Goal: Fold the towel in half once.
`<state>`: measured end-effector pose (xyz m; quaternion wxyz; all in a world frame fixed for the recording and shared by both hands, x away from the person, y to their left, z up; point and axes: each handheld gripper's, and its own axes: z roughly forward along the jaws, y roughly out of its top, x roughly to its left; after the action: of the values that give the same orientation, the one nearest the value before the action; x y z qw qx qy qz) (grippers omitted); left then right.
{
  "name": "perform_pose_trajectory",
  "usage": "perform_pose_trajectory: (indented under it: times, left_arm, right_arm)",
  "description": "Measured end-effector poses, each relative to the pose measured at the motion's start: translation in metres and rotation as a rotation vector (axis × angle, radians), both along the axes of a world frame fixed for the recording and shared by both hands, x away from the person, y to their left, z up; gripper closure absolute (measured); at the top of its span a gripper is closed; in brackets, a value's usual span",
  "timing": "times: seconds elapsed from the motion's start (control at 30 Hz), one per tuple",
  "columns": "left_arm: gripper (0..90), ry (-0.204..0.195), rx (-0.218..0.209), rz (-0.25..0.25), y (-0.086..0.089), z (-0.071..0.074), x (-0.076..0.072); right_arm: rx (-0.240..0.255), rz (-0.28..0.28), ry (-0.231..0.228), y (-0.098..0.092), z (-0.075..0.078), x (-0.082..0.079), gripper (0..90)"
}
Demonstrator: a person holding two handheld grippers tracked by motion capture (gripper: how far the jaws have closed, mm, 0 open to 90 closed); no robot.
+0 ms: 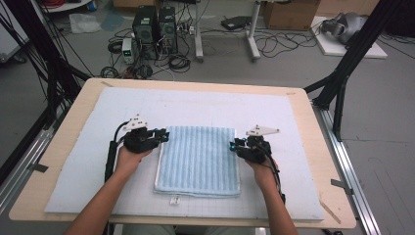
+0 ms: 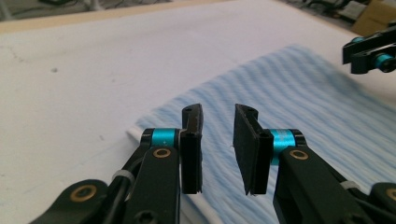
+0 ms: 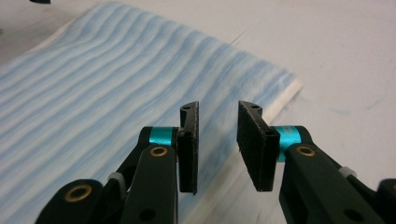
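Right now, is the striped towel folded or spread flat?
Folded: the towel shows stacked layers along its near and left edges, lying flat on the white mat.

Left claw (image 1: 164,135): held in left hand (image 1: 128,159), pointing inward, jaws parted with a narrow gap, nothing between. Right claw (image 1: 234,145): held in right hand (image 1: 260,171), pointing inward, jaws likewise parted, empty. Forearms bare.

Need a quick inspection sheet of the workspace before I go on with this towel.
Surface: white mat on a wooden table, flat.
Job's things: blue striped towel, folded, lying flat mid-mat.
Clutter: small white tag by the towel's near edge.
Grippers: left gripper at the towel's left edge, right gripper at its right edge; jaws of both apart, nothing between them.
Cables: one trailing from each gripper; loose cables on the floor.
Surroundings: computer towers, cardboard box, black frame legs.
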<state>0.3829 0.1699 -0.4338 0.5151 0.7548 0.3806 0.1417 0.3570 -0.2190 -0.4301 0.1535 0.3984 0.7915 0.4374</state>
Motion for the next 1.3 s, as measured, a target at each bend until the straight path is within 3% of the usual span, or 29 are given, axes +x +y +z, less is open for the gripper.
perform_pose_trajectory:
  times: [0.1,0.2,0.27,0.37,0.47,0.6,0.8,0.87,0.9,1.3]
  left_arm:
    - [75.4,0.056,0.028,0.029,-0.004,-0.008,0.012]
    - [77.5,0.088,0.099,0.050,-0.007,-0.014,0.019]
    - [77.5,0.106,0.118,0.077,-0.007,-0.018,0.021]
    - [76.6,0.097,0.126,0.088,-0.006,-0.017,0.021]
    - [67.6,0.088,0.093,0.077,-0.001,-0.013,0.019]
    - [53.8,0.018,0.011,0.050,0.006,-0.003,0.011]
    - [28.0,-0.054,-0.100,0.041,0.018,0.008,-0.005]
    - [18.9,-0.056,-0.102,0.044,0.022,0.009,-0.010]
    - [15.9,-0.062,-0.106,0.043,0.023,0.009,-0.012]
    - [16.1,-0.083,-0.109,0.049,0.033,0.016,-0.019]
  right_arm:
    - [-0.022,-0.017,0.032,0.007,-0.006,0.016,72.0]
    - [-0.101,-0.042,0.056,0.010,-0.014,0.023,74.0]
    - [-0.089,-0.056,0.071,0.007,-0.015,0.023,74.0]
    - [-0.089,-0.074,0.057,0.000,-0.012,0.021,73.6]
    - [-0.061,-0.082,0.039,-0.008,-0.007,0.015,71.5]
    - [-0.033,-0.080,0.002,-0.019,0.002,0.003,63.1]
    - [0.017,-0.093,-0.037,-0.037,0.016,-0.016,29.5]
    - [0.003,-0.086,-0.049,-0.040,0.018,-0.021,21.5]
    - [-0.017,-0.108,-0.061,-0.041,0.019,-0.023,13.0]
    - [-0.007,-0.079,-0.089,-0.039,0.018,-0.030,10.6]
